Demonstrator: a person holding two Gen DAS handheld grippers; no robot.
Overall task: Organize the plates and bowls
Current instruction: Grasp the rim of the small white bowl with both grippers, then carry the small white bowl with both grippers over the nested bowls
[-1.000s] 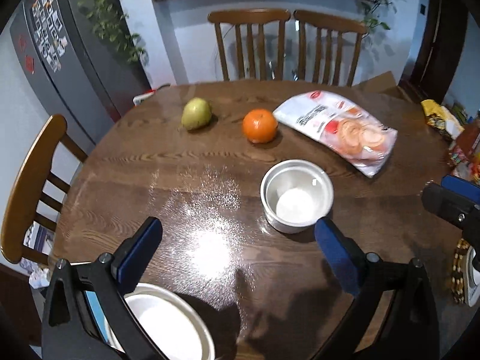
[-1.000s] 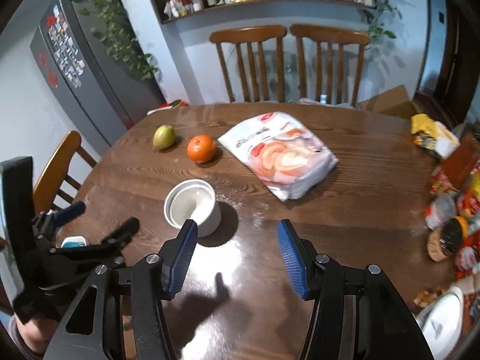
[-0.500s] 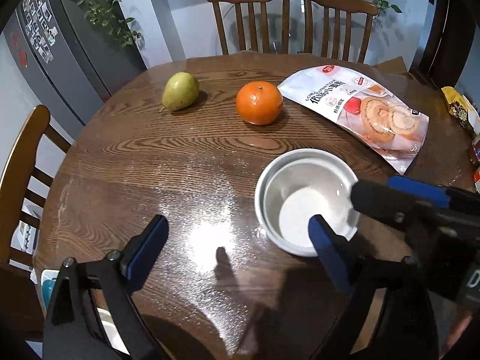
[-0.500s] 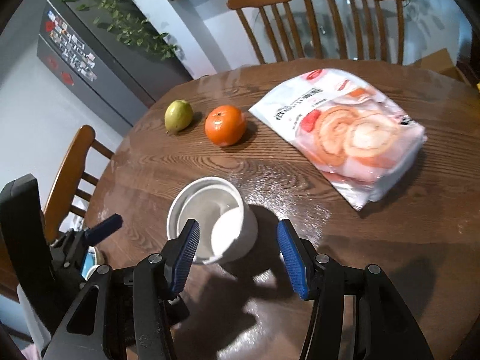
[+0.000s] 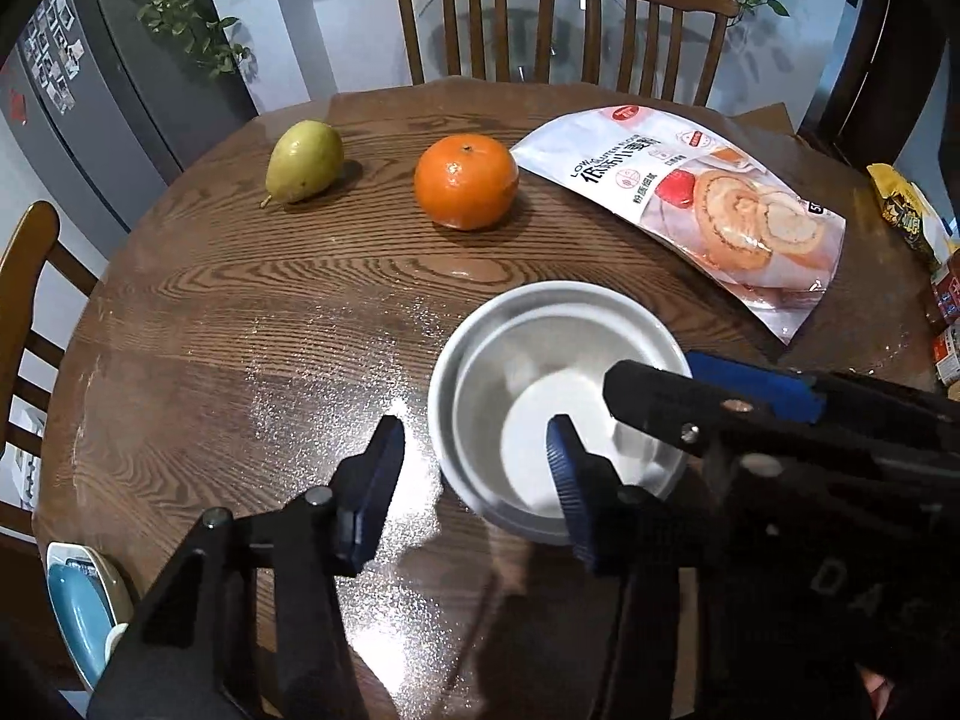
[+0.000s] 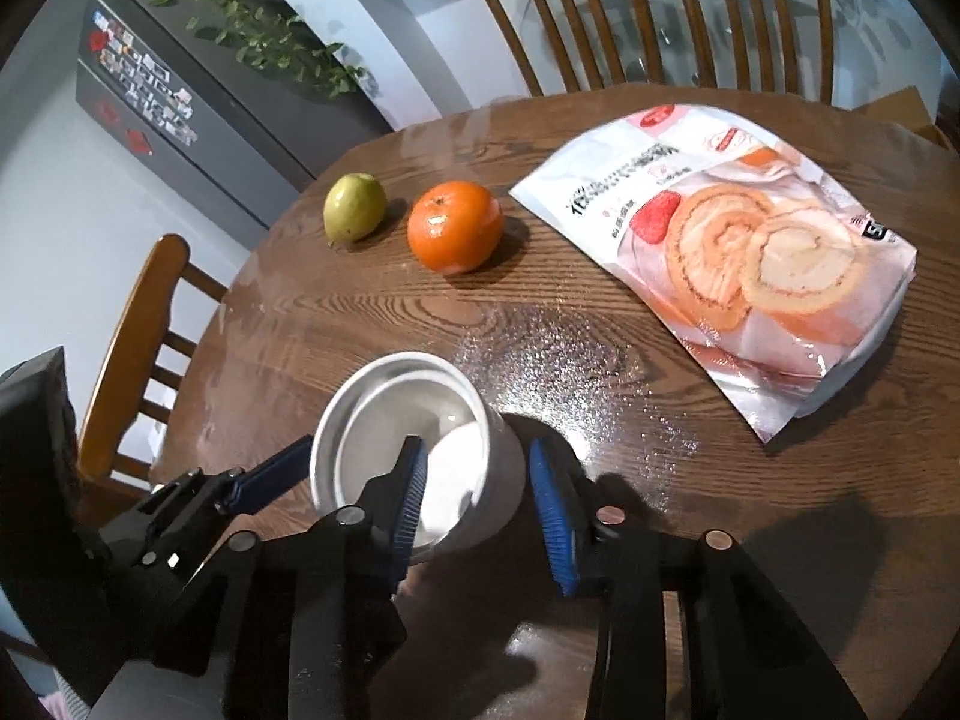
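Both grippers straddle the rim of a white bowl point(image 6: 414, 450) on the tabletop point(image 6: 570, 324): left gripper point(image 5: 474, 483) and right gripper point(image 6: 477, 495), jaws closing, each with one finger inside; pad contact unclear. Only the left view shows a blue plate point(image 5: 78, 606) at the near-left edge. Beyond the jaws lies bare wood.

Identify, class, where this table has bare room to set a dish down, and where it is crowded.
Free: the wood left of the white bowl, below the pear and orange; also between bowl and snack bag. Crowded: around the bowl, where both claws close in.
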